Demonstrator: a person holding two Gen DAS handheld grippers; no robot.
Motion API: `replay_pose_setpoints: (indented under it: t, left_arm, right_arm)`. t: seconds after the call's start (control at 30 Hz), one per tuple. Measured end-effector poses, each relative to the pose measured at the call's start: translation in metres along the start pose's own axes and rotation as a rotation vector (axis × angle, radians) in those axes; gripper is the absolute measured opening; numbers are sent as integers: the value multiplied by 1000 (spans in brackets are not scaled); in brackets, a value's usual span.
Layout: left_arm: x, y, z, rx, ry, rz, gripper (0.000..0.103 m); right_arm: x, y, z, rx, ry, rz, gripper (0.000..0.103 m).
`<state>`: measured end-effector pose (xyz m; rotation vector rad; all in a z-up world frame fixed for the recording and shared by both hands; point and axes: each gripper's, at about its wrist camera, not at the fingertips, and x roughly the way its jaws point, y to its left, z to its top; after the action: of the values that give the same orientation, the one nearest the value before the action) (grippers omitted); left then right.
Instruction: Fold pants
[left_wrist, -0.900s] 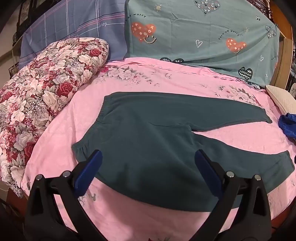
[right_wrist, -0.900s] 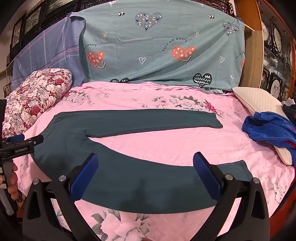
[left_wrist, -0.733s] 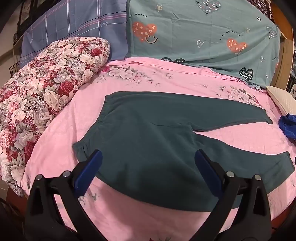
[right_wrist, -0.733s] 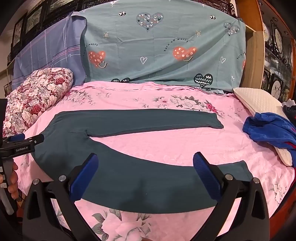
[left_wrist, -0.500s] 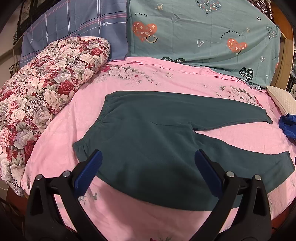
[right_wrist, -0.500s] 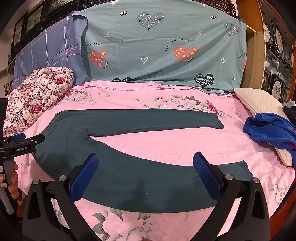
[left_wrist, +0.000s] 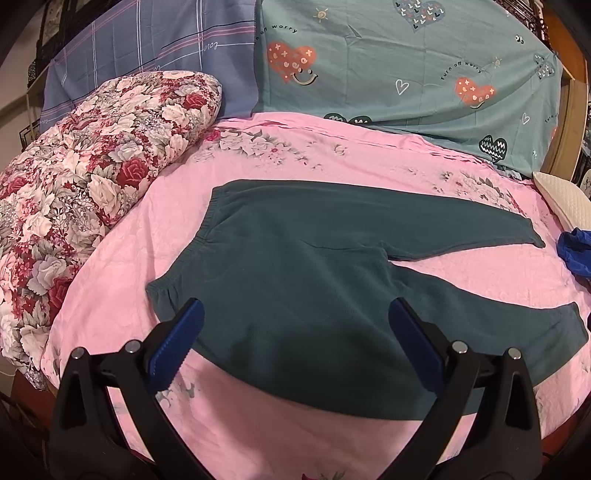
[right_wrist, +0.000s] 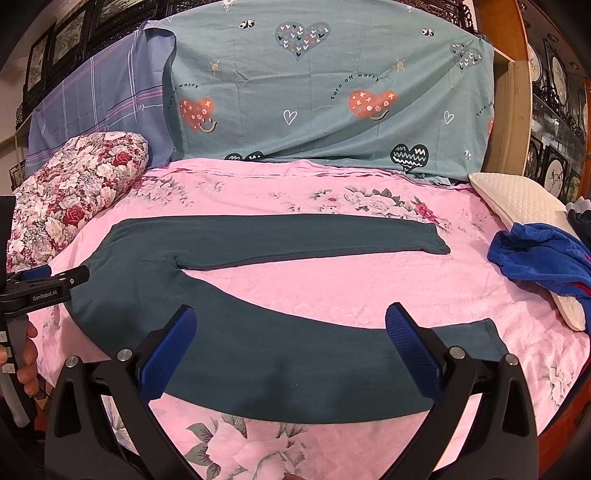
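Both grippers, left (left_wrist: 293, 325) and right (right_wrist: 291, 325), low over pants (left_wrist: 332, 266) (fingers apart).

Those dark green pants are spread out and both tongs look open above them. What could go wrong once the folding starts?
The legs of the pants are splayed apart, so they may fold unevenly. The open right tongs could pinch the pink sheet along with the fabric. The near leg ends close to the blue garment.

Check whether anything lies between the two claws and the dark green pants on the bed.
Nothing visible does. The dark green pants lie spread flat on the pink floral sheet, with the left claw and right claw open just above them. The blue garment sits off beside the far leg's cuff.
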<state>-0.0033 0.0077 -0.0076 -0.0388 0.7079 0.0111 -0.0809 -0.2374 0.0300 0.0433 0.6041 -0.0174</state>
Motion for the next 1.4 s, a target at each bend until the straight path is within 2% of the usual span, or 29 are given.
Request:
replay_pose_setpoints:
  t: [0.2,0.3,0.43,0.53,0.57,0.67,0.73,0.8,0.9,0.97,1.1,1.23,1.33,1.37,1.4]
  left_arm:
    - [3,5,1,-1,-9,-2,101]
    - [6,17,8,23,-22,21,101]
    - [21,58,36,9,-11,91,101]
    - [46,87,74,13,1,164,101]
    - [63,96,81,-13,36,162,101]
    - [110,115,114,-18,75,212,101]
    - [149,123,119,-52,165,205,101]
    - [188,131,122,-137,234,128,100]
    - [223,136,127,-178,280,124,100]
    - [238,137,129,-183,294,120,99]
    - [258,131,122,-155,344,104,87]
    - [261,129,121,-146,330,93,84]
    - [257,120,122,-99,316,61,61]
    - [256,114,122,-76,311,43,45]
    - [255,110,122,-56,314,27,37]
  right_arm:
    - [5,2,-2,-5,20,15,102]
    - [14,3,2,-31,50,49,102]
    - [28,7,24,-137,60,88,102]
    - [49,13,60,-232,52,141,102]
    - [59,15,72,-260,47,156,102]
    - [104,37,107,-347,41,174,102]
    - [142,49,123,-391,50,184,102]
    - [182,56,131,-405,83,198,102]
    - [238,60,136,-392,159,219,98]
    - [265,62,136,-391,179,225,97]
    - [304,75,132,-475,212,289,96]
    - [338,91,129,-560,263,298,85]
    - [358,96,125,-592,315,313,78]
    - [359,94,125,-592,313,332,77]
    - [361,93,126,-590,326,358,72]
